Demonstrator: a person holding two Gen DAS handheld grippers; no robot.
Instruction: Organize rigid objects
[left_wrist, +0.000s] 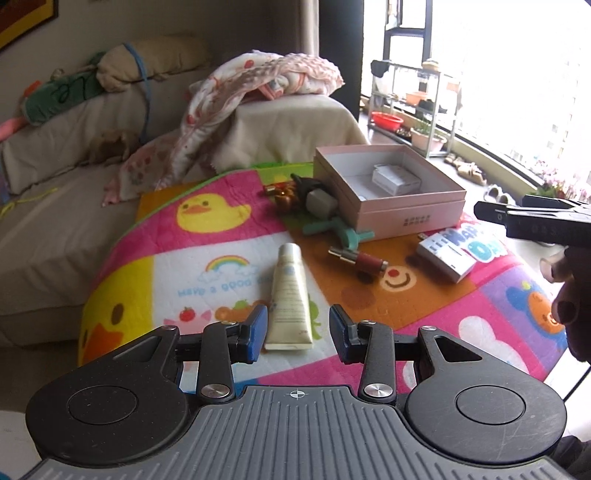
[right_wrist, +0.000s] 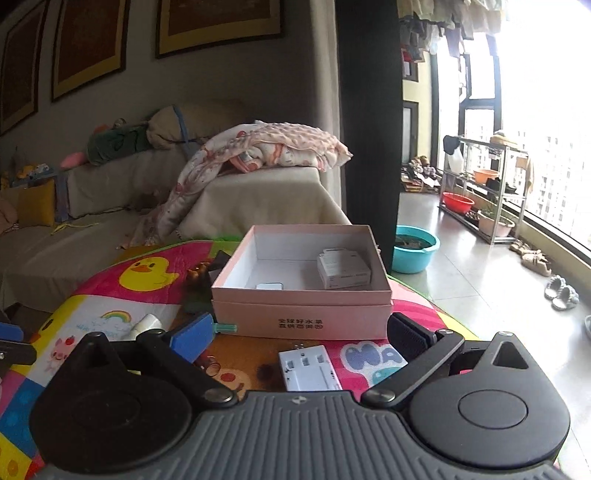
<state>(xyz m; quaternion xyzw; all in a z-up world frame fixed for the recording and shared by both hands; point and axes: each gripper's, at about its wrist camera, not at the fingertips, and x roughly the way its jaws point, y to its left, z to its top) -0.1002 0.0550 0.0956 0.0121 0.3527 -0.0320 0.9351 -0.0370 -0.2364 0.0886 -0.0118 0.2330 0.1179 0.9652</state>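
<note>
Seen from its own camera, the left black two-finger gripper with blue pads (left_wrist: 298, 332) tilts downward, its jaws partly apart with nothing pressed between the pads. At the far right of the same view, the person's hand (left_wrist: 570, 306) curls around the dark handle of the other tool. The right black two-finger gripper, one blue pad and one dark pad showing (right_wrist: 301, 336), points at a shallower downward angle, jaws spread wide and empty.
</note>
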